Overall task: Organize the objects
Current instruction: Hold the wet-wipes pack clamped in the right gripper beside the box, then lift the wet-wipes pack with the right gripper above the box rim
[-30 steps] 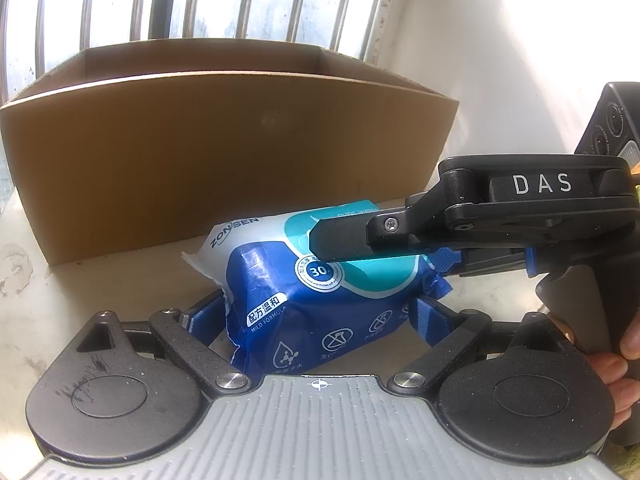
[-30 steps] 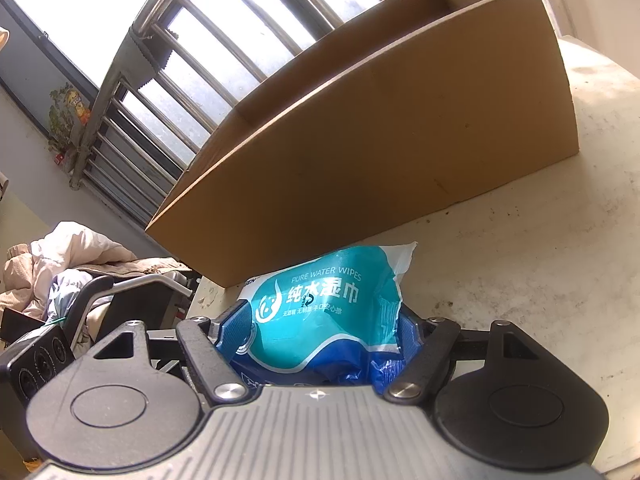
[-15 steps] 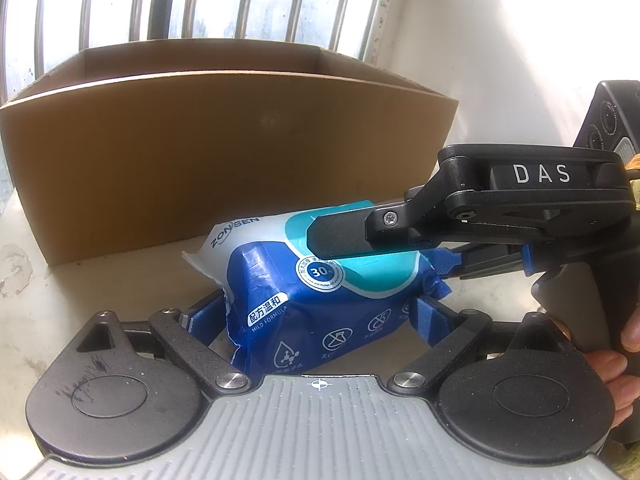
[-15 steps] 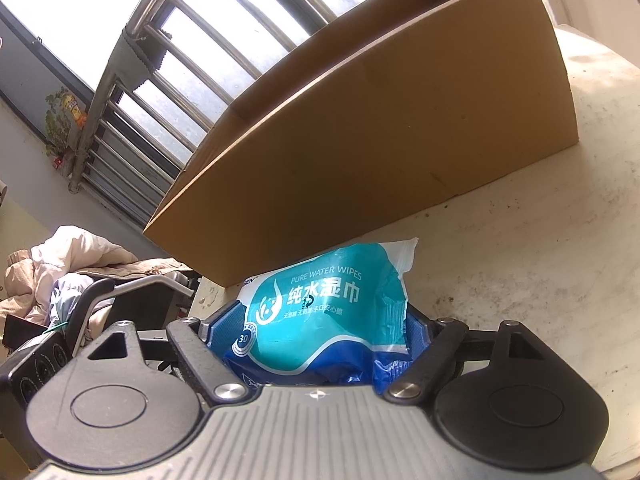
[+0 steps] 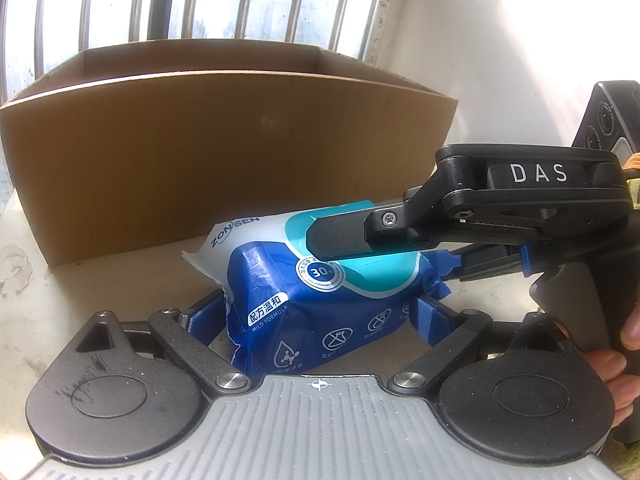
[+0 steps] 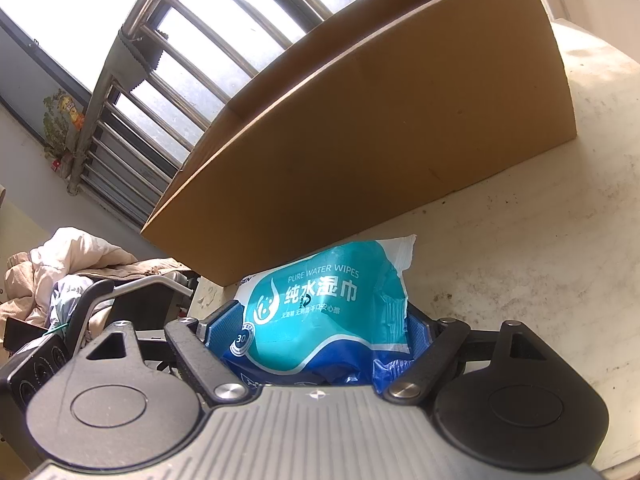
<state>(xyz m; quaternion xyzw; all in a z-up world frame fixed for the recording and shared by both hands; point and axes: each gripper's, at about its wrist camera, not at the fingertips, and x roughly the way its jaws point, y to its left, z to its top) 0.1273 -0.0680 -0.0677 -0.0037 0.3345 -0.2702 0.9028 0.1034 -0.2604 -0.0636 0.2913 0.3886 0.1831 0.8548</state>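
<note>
worktop (image 6: 520, 264): pale, stained | window bars (image 5: 224, 0) far | box (image 5: 224, 148) before bars | wipes pack (image 5: 320, 300) near box, on worktop | left tongs (image 5: 320, 320) and right tongs (image 6: 320, 340) both clamp pack

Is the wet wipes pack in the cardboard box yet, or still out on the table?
Out. The wet wipes pack is in front of the cardboard box, outside its near wall.

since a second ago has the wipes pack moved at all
Yes, slightly: in the right wrist view the wipes pack has slid right against the cardboard box.
</note>
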